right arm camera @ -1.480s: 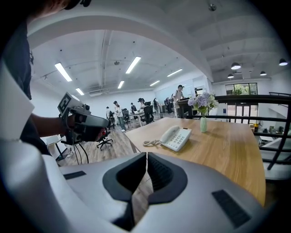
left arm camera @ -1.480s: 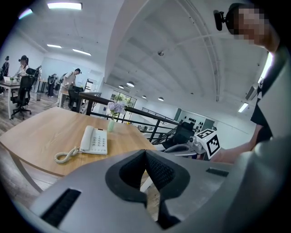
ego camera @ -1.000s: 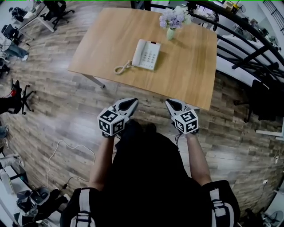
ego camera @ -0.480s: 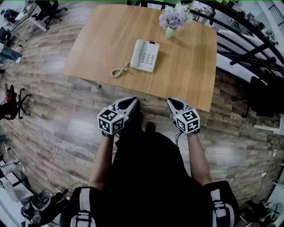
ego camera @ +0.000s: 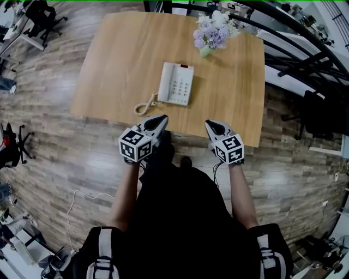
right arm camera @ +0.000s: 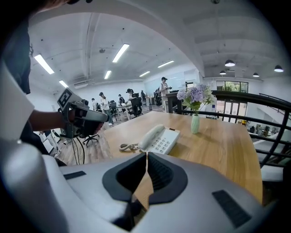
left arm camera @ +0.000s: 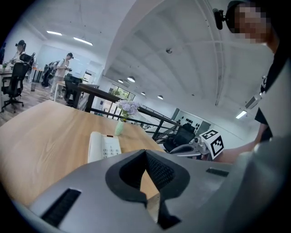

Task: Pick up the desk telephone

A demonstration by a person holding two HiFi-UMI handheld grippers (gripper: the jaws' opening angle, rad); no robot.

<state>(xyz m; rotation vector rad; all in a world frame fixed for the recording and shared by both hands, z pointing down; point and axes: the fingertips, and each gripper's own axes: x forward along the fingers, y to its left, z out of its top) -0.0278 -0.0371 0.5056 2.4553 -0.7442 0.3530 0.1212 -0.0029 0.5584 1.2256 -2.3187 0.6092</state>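
A: Lying where, the desk telephone (ego camera: 176, 83)?
B: Flat on the wooden surface (ego camera: 120, 65), near the flower vase (ego camera: 206, 46), with its coiled cord (ego camera: 144, 104) toward the near edge.
A: And the grippers?
B: The left hand-held gripper (ego camera: 161, 118) and the right hand-held gripper (ego camera: 209, 125) are both closed tight and empty. They're at the near edge, apart from the telephone.

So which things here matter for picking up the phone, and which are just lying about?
Part of the job:
- telephone with its coiled cord
- left claw and right claw, both shut, holding nothing
- table, which the telephone lies on

Just lying about:
- vase of flowers behind the telephone
- office chair across the floor
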